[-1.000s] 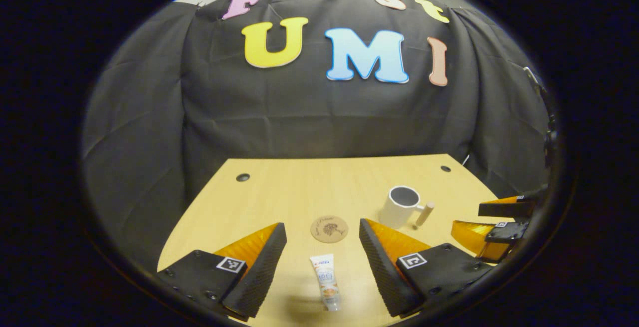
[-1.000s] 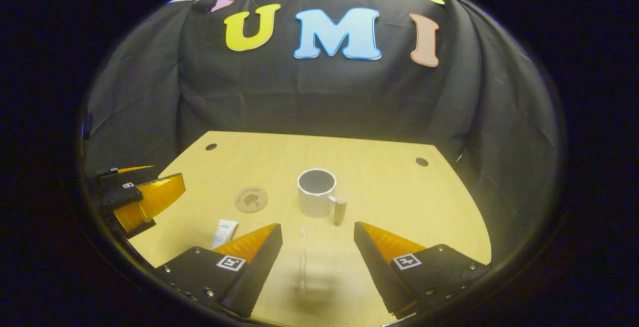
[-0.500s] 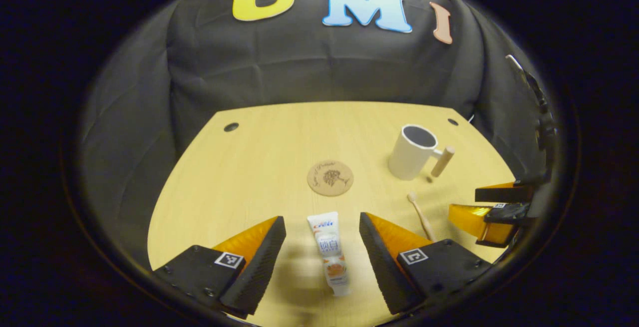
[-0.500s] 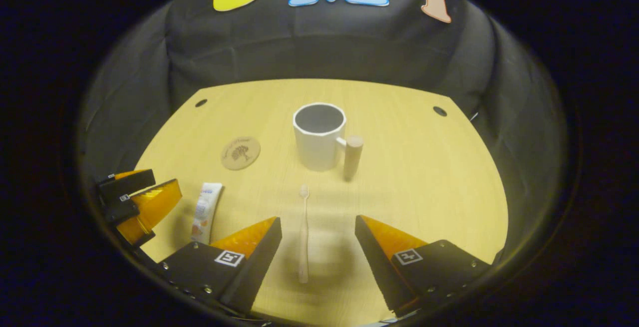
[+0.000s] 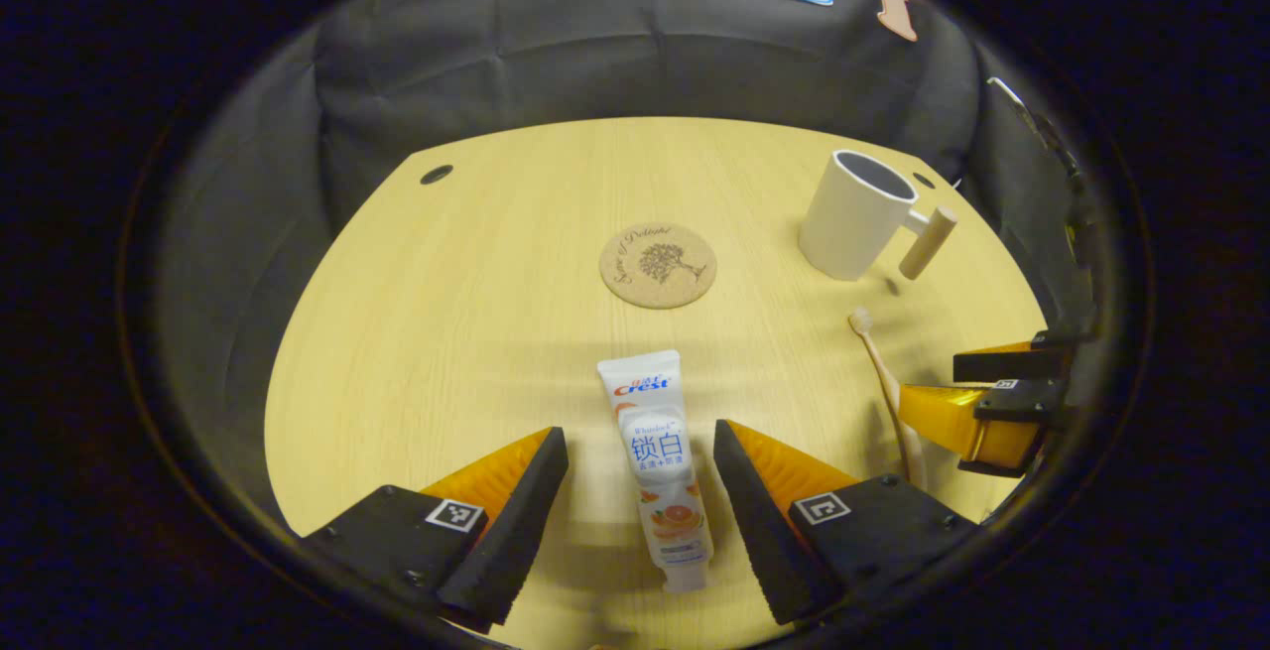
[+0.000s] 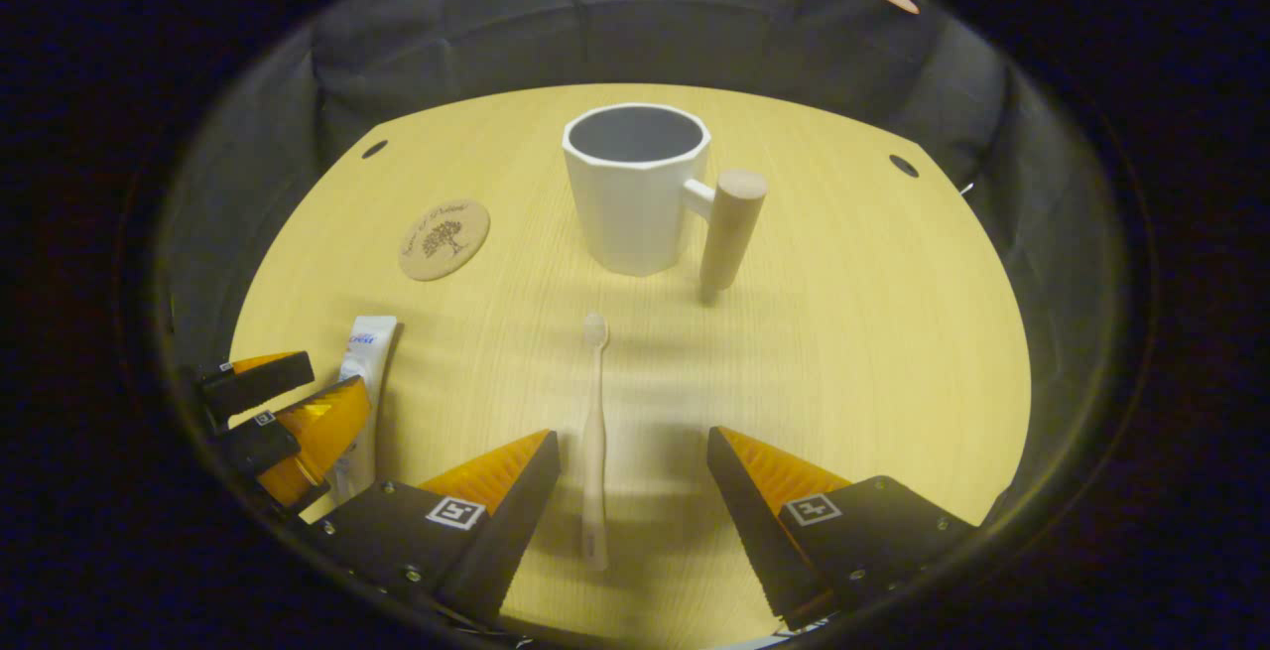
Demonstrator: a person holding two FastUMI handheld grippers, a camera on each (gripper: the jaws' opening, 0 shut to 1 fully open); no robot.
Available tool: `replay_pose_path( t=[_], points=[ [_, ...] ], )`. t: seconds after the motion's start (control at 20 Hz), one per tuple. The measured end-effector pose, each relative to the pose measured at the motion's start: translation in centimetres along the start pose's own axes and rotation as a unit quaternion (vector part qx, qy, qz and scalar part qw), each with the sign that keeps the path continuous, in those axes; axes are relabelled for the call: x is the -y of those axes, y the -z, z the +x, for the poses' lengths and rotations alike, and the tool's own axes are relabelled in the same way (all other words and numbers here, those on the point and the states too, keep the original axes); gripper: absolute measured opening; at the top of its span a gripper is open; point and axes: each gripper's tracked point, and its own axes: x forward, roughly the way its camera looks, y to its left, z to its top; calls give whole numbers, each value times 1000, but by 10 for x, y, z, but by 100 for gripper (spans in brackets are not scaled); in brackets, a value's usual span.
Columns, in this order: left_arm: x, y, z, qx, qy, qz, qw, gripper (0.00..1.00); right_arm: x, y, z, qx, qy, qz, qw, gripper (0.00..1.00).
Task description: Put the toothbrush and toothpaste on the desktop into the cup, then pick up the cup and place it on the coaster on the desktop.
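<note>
Straddling the toothpaste (image 5: 659, 466), the left gripper (image 5: 640, 521) has its jaws wide apart w/ a gap on both sides of the tube, neither finger touching it. Tube lies flat on the wooden desktop (image 5: 456, 313), cap end near the camera, flat crimped end pointing far toward the coaster (image 5: 658, 265). Coaster is a round cork disc w/ a tree print, lying bare just beyond the tube's far end. Cup (image 5: 854, 215) stands upright far right in the left gripper view, white w/ a wooden peg handle sticking out to its right; nothing visible inside. Toothbrush (image 5: 886, 387) lies on the desktop near side of the cup, head toward the cup. In the right gripper view the right gripper (image 6: 635, 521) is likewise spread wide, fingers either side of the toothbrush (image 6: 593, 442) handle w/o touching; brush runs near-to-far btwn them, head pointing at the cup (image 6: 635, 189), well short of it. Cup interior looks empty there too. Coaster (image 6: 444, 239) sits left of the cup, apart from it. Toothpaste (image 6: 363, 372) shows at the near left, partly behind the left gripper (image 6: 283, 412), which is seen from the side. Right gripper (image 5: 992, 402) also shows at the right edge of the left gripper view, by the toothbrush handle. Both grippers low over the desktop; contact w/ the surface can't be told.
</note>
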Motion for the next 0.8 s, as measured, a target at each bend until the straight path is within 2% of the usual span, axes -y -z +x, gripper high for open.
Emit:
replay_pose_path(
  t=[0.05,0.4,0.55,0.65,0.7,0.75,0.8],
  points=[
    [1,3,4,-6,-1,-2,1000,98,1,1,3,-7,1,0,1000,94],
    [-3,17,18,-33,-10,-22,999,98,-3,7,13,-29,0,-8,1000,94],
    [-2,17,17,-33,-13,-22,999,96,-4,13,14,-49,3,-7,999,95],
    [1,17,17,-40,-11,-15,999,96,-6,16,11,-62,-1,-9,998,90],
    [4,16,18,-42,-8,-10,999,93,-7,16,11,-67,-2,-9,998,79],
    [7,15,19,-44,-7,-5,999,87,-8,14,11,-73,-3,-13,997,79],
    [7,15,19,-47,-7,-4,999,76,-9,16,11,-77,-4,-11,997,64]
  ],
)
